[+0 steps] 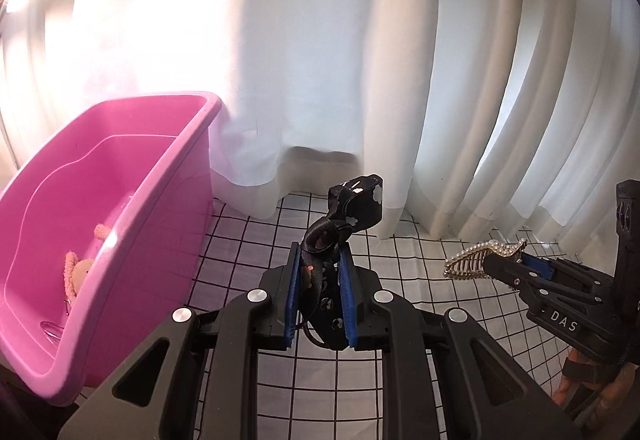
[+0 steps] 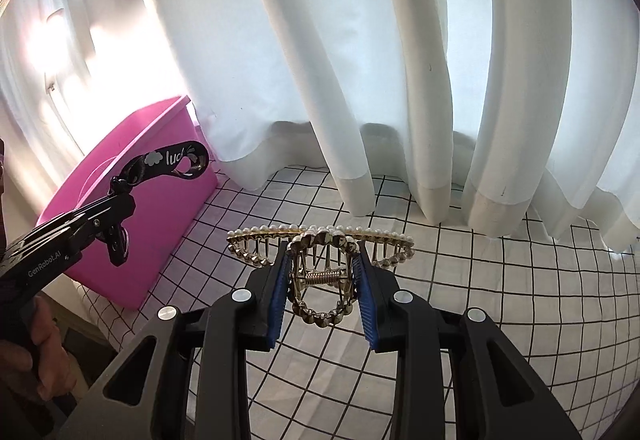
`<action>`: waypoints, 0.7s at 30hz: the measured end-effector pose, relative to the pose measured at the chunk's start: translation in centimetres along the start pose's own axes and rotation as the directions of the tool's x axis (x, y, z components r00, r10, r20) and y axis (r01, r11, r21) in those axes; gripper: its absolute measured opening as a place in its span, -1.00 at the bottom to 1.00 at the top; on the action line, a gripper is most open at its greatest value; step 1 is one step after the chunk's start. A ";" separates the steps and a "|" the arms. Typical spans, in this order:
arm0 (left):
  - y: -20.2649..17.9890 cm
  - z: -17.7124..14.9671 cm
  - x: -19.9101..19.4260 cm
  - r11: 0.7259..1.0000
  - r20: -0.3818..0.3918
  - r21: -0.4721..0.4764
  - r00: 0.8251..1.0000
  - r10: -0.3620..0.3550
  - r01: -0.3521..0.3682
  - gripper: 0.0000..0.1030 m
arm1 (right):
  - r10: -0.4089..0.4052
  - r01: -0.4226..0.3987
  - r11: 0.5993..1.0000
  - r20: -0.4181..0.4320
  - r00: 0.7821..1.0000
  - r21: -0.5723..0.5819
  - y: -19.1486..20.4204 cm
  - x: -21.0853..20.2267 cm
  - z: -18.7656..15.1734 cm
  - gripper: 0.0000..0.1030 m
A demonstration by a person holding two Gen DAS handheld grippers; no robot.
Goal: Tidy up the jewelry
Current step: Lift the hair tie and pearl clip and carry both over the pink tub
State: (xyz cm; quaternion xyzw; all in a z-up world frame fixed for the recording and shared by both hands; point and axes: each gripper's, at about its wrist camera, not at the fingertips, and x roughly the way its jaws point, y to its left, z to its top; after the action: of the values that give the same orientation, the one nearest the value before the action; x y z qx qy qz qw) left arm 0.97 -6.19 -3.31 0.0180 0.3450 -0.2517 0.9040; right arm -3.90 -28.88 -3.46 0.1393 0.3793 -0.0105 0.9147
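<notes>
- The left gripper (image 1: 320, 268) has its blue pads pinched tight on a black satin hair bow (image 1: 344, 216) printed with small white clouds; the bow stands up out of the jaws at the centre of the left wrist view, clear of the checked tablecloth (image 1: 420, 304).
- The right gripper (image 2: 322, 272) clamps a gold claw hair clip (image 2: 320, 240) edged with pearls, its pads pressing the two handle loops either side of the spring; the toothed bar sits crosswise just past the fingertips, lifted off the cloth.
- The pink plastic bin (image 1: 132, 176) stands at the left of both views against the white curtain (image 1: 320, 40). It already holds a small fuzzy tan plush charm (image 1: 78, 272) and what looks like a thin metal ring low in the bottom.
- Judged from this, the sorting is partly done: some pieces lie in the bin, and two more are held but not yet dropped in.
- Left to do: carry both pieces over the rim and release them. The visible cloth shows no further jewelry, though much of it is out of view.
</notes>
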 end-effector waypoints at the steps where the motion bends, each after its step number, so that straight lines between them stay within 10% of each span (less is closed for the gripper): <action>1: 0.3 0.2 -0.7 1.000 0.007 -0.005 1.000 0.005 -0.005 -0.65 | 0.007 -0.007 1.000 0.008 1.000 -0.011 0.5 -0.4 0.4 -0.41; 21: 13.6 3.5 -10.5 0.948 0.146 -0.161 0.943 0.299 -0.276 -0.65 | 0.318 -0.293 0.910 0.040 0.947 -0.292 18.7 0.6 8.4 -0.41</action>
State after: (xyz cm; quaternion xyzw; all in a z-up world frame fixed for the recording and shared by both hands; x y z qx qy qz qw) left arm 2.83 9.64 4.10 -0.0159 0.2776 -0.0930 0.9561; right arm 4.62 -13.07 6.42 0.0643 0.3105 0.1809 0.9310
